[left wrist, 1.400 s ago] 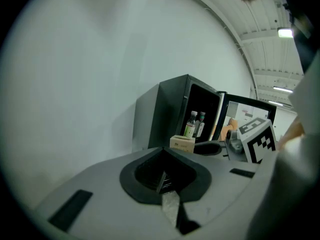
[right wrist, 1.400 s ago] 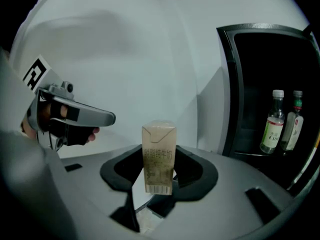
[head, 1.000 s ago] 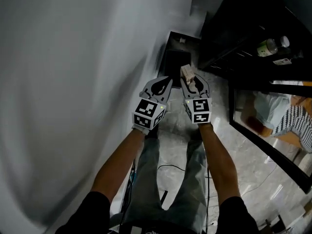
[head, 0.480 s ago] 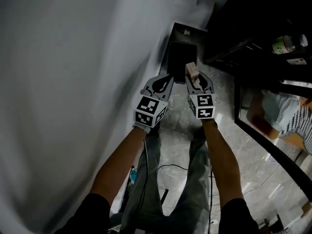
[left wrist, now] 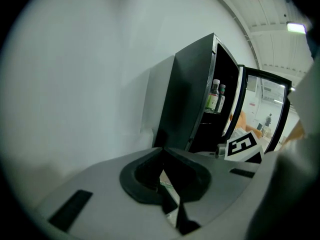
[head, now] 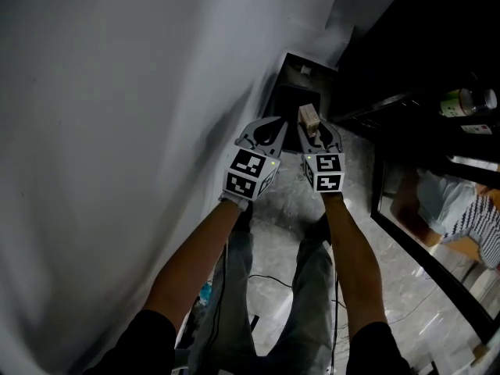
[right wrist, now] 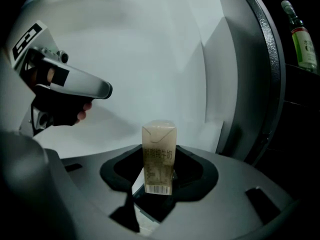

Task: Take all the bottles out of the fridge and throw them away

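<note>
Two hand-held grippers hang side by side above the pale marble floor (head: 363, 217) as we look down past our forearms. Our right gripper (head: 316, 131) pinches a small beige paper carton (right wrist: 159, 156) upright between its jaws, its barcode facing the camera. Our left gripper (head: 268, 127) carries nothing, and its jaws are pressed together at the tips. Just beyond both, a dark open-topped box (head: 301, 100) sits on the floor against the white wall (head: 117, 131). To our right the tall black fridge (left wrist: 190, 99) stands with its glass-fronted door (left wrist: 265, 109) swung open. Inside it are clear bottles with green labels (left wrist: 214, 96), upright and well apart from either gripper.
</note>
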Available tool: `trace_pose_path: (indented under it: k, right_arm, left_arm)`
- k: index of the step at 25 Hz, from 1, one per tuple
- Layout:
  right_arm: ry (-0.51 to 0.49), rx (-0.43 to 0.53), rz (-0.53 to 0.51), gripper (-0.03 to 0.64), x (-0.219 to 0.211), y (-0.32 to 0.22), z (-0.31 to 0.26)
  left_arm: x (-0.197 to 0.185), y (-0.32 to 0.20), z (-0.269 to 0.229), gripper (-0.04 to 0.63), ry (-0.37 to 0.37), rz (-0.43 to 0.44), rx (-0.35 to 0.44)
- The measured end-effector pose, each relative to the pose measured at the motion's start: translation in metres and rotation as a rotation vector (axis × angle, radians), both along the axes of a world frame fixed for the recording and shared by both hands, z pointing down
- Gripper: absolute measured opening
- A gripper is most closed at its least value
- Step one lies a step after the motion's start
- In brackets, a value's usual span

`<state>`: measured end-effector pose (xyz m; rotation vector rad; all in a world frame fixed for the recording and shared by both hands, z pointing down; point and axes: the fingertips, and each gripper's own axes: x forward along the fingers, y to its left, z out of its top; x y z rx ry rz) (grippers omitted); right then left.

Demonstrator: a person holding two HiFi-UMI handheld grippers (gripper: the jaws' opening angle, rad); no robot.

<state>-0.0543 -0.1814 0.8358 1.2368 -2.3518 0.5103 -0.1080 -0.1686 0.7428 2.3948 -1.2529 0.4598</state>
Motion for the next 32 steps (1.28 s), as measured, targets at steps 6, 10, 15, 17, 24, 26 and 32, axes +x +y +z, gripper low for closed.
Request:
trace_pose_path:
  k: [6,10,15,17,24,26,32]
  right_arm:
    - [-0.016,0.006,-0.013,0.186,-0.009,-0.025,-0.001]
    - [-0.029,-0.039,-0.012,0.222,-0.007,-0.030,0.006]
    - [-0.047,-0.022,0.025,0.222,0.012,-0.024,-0.016]
    - [-0.057,-0.012,0.042,0.221,0.021,-0.017,-0.034]
    - [-0.106,0.065,0.097,0.173,0.055,0.008,-0.127]
    - [-0.105,0.087,0.118,0.130,0.064,0.016,-0.156]
    - [-0.083,0.162,0.177,0.011,0.095,0.032,-0.251]
  left_arm:
    - [-0.003,-0.017,-0.006,0.000,0.010,-0.006,0.012]
    - [-0.006,-0.023,-0.003,0.000,0.005,-0.009,0.005]
    - [-0.003,-0.024,-0.012,0.000,0.003,-0.010,0.001]
    - [0.001,-0.019,-0.022,0.000,0.007,-0.007,-0.003]
    - [0.039,0.002,-0.087,0.000,0.040,0.037,0.024]
    - [0.051,0.008,-0.111,0.000,0.052,0.050,0.038]
    - [0.086,0.019,-0.194,0.000,0.080,0.093,0.108]
